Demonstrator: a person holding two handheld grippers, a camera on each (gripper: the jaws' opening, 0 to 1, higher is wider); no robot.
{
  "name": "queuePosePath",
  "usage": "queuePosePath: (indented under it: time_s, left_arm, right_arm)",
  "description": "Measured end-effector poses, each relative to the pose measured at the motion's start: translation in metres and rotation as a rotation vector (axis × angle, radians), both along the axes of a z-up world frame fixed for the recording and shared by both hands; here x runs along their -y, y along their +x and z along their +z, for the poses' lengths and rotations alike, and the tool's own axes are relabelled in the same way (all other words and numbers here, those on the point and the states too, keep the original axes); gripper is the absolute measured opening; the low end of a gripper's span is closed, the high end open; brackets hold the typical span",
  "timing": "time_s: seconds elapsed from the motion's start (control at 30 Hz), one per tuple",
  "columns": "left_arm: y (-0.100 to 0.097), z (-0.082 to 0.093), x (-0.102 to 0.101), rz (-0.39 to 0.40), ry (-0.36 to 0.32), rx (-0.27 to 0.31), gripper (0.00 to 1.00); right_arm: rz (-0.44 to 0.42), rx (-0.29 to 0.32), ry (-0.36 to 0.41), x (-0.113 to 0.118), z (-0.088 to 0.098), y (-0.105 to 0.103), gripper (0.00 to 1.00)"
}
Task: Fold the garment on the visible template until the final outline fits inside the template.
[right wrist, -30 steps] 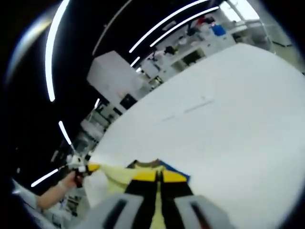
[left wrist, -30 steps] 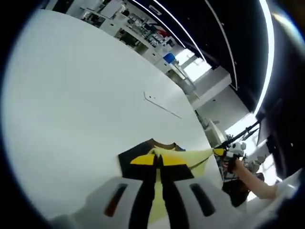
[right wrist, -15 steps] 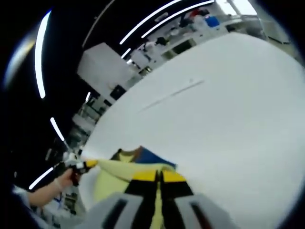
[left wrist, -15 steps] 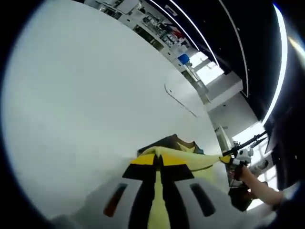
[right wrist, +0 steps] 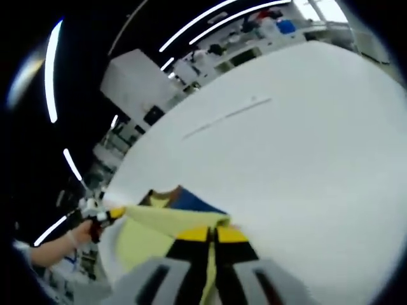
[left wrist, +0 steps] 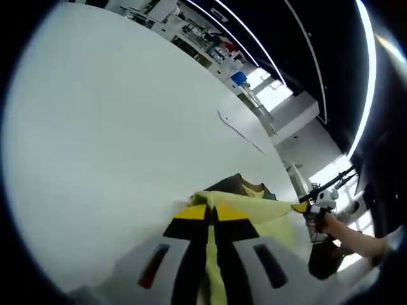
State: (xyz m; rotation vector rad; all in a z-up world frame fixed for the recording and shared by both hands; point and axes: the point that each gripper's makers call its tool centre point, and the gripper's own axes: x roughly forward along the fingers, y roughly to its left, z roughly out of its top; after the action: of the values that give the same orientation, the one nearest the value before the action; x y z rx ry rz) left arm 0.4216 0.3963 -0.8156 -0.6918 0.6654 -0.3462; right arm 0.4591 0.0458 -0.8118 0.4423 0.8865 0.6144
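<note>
Yellow garment (left wrist: 245, 206): since a second earlier, left gripper (left wrist: 212, 213) and right gripper (right wrist: 212, 234), each clenched on its edge, carried it toward twelve o'clock over the white table (left wrist: 108, 121); fold underway.

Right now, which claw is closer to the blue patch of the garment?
Right. The right claw grips the yellow edge beside the blue patch; the left claw holds it farther along.

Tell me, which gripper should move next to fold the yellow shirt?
Probably neither alone. The left gripper and right gripper both pinch the shirt, stretched between them above the table. Both seem equally placed to carry it over.
</note>
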Motion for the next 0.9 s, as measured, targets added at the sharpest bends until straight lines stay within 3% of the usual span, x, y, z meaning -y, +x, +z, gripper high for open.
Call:
queuePosePath:
  time_s: [0.17,0.33,0.5,0.67,0.83,0.9]
  left_arm:
    - [0.001,0.005,0.000,-0.050,-0.015,0.037,0.00]
    - [-0.006,0.011,0.005,-0.098,0.004,0.070,0.04]
    - [-0.015,0.015,0.008,-0.188,0.056,0.125,0.21]
    - [-0.024,0.017,0.013,-0.272,0.103,0.168,0.45]
    - [-0.037,0.021,0.025,-0.354,0.192,0.212,0.70]
    - [-0.040,0.022,0.028,-0.372,0.200,0.218,0.75]
  right_arm:
    - [0.038,0.047,-0.033,0.002,-0.001,0.001,0.00]
    - [0.072,0.088,-0.041,-0.002,0.004,-0.003,0.14]
    - [0.137,0.151,-0.065,-0.007,0.006,-0.005,0.33]
    - [0.209,0.208,-0.116,-0.009,0.004,-0.012,0.44]
    - [0.270,0.251,-0.161,-0.013,0.000,-0.027,0.62]
    - [0.284,0.264,-0.167,-0.015,0.000,-0.035,0.67]
